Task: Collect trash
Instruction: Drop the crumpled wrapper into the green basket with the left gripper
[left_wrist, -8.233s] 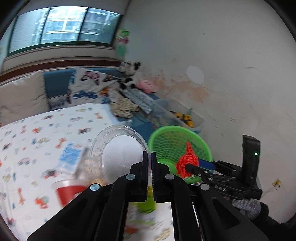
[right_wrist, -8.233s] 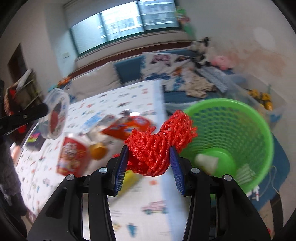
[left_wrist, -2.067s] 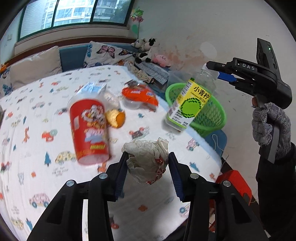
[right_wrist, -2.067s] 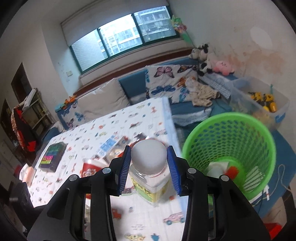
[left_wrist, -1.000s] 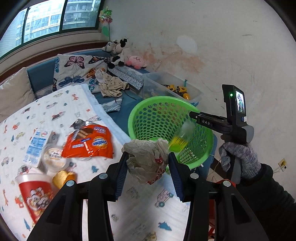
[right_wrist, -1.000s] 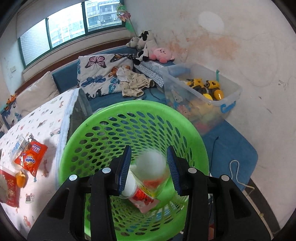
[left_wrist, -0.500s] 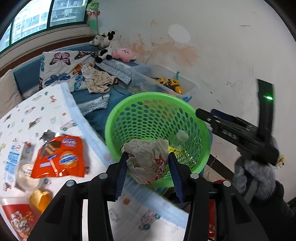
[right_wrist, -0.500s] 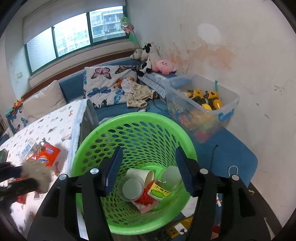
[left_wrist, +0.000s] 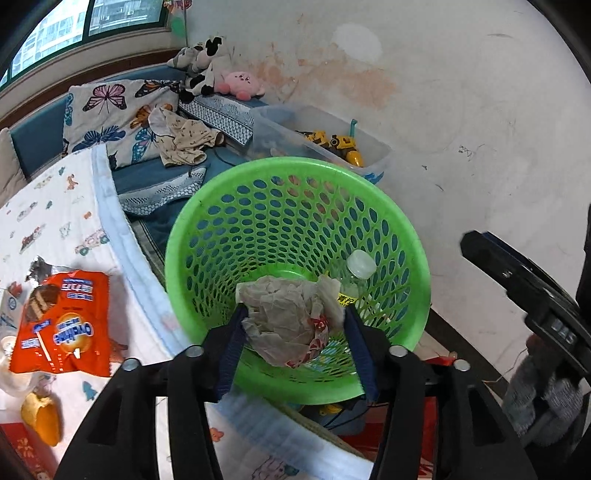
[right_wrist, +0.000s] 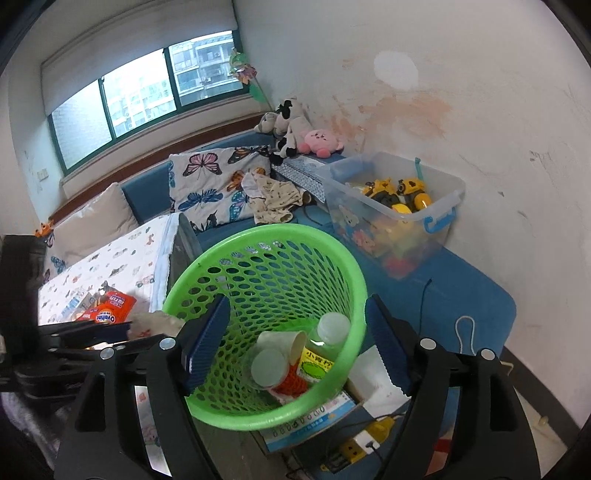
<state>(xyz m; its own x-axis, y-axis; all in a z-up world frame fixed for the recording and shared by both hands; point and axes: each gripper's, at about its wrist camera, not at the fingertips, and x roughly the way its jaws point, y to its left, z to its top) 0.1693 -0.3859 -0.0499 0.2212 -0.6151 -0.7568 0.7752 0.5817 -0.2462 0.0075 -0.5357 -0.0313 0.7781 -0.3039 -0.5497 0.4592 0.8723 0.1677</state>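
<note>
My left gripper (left_wrist: 293, 323) is shut on a crumpled paper wad (left_wrist: 290, 319) and holds it over the near rim of the green mesh basket (left_wrist: 207, 221). A plastic bottle (left_wrist: 356, 269) lies inside the basket. In the right wrist view my right gripper (right_wrist: 297, 341) is open and empty above the basket (right_wrist: 258, 236), which holds the bottle (right_wrist: 325, 347), paper cups (right_wrist: 275, 356) and red netting (right_wrist: 291, 380). The left gripper with the wad (right_wrist: 153, 323) shows at the basket's left.
An orange snack packet (left_wrist: 61, 325) and a yellow peel (left_wrist: 40, 422) lie on the printed table cloth (left_wrist: 55, 206). A clear toy bin (right_wrist: 399, 214) stands behind the basket by the wall. A sofa with cushions (right_wrist: 210, 181) is at the back.
My left gripper has carried the paper wad closer over the basket. My right gripper has opened wider and drawn back to the right; the bottle it dropped lies in the basket.
</note>
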